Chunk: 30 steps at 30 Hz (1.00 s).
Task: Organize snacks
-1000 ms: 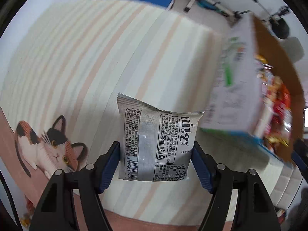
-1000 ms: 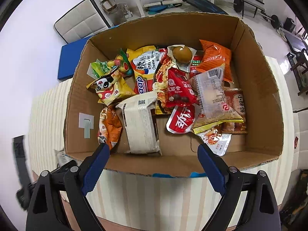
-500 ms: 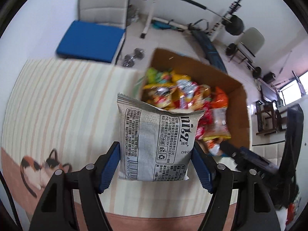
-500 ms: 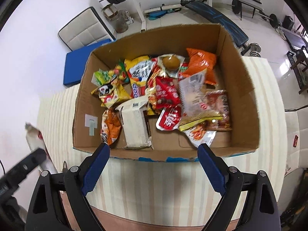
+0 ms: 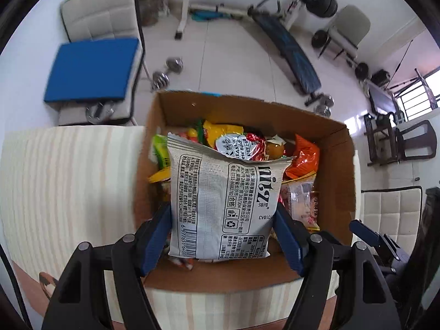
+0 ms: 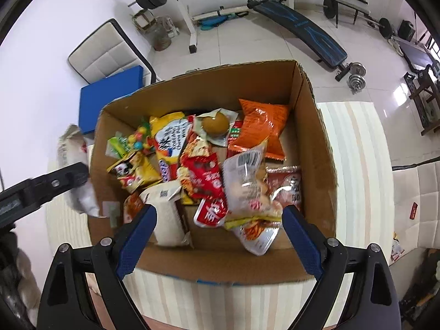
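My left gripper is shut on a grey snack packet, pinched by its sides and hanging upright. It hovers over the near-left part of an open cardboard box full of snacks. In the right wrist view the same box holds an orange bag, a red bag, a clear bag, a white packet and a yellow bag. My right gripper is open above the box's near edge, nothing between its fingers. The left gripper shows at the box's left wall.
The box stands on a table with a striped cloth. Beyond the table are a chair with a blue cushion, a weight bench and dumbbells on the tiled floor. A white chair stands at the right.
The left gripper has carried the grey packet from over the striped cloth to over the box, rising and rolling. The right gripper has drawn back a little; the box looks smaller.
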Available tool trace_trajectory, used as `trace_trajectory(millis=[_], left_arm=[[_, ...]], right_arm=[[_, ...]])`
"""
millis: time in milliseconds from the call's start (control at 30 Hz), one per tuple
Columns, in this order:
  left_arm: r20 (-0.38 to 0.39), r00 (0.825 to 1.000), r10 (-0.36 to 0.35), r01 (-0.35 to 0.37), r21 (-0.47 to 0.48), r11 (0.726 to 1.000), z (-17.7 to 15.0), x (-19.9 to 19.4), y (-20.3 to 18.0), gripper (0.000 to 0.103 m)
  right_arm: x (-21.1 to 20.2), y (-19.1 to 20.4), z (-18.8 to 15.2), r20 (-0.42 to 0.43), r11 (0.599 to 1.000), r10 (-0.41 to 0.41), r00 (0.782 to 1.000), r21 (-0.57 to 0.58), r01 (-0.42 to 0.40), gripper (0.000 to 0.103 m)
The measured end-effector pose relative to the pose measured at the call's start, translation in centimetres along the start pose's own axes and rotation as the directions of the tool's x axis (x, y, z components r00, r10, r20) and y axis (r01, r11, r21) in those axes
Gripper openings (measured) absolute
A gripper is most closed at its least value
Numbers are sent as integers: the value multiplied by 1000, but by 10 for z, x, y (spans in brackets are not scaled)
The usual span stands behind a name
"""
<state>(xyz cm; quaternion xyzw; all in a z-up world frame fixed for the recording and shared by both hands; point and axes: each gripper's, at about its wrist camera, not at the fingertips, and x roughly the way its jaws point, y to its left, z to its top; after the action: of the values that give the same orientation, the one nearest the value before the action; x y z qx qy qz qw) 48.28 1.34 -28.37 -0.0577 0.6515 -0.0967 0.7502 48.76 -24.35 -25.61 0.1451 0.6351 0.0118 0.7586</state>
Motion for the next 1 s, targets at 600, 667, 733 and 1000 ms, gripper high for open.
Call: trace_trajectory(millis=[600, 667, 733, 1000], left_arm=[[-205, 977, 65, -52, 68, 996, 29, 90, -19, 71], [-213, 975, 63, -49, 70, 996, 29, 92, -20, 71], [-210, 976, 64, -50, 70, 996, 28, 91, -20, 71], [-197, 978, 60, -50, 56, 997, 27, 85, -17, 86]], right_arm=[[51, -16, 32, -79, 999, -40, 996, 14, 41, 95], [52, -17, 32, -81, 999, -43, 996, 11, 44, 95], [54, -17, 32, -84, 999, -41, 996, 11, 42, 95], [54, -16, 29, -86, 999, -32, 996, 8, 33, 95]])
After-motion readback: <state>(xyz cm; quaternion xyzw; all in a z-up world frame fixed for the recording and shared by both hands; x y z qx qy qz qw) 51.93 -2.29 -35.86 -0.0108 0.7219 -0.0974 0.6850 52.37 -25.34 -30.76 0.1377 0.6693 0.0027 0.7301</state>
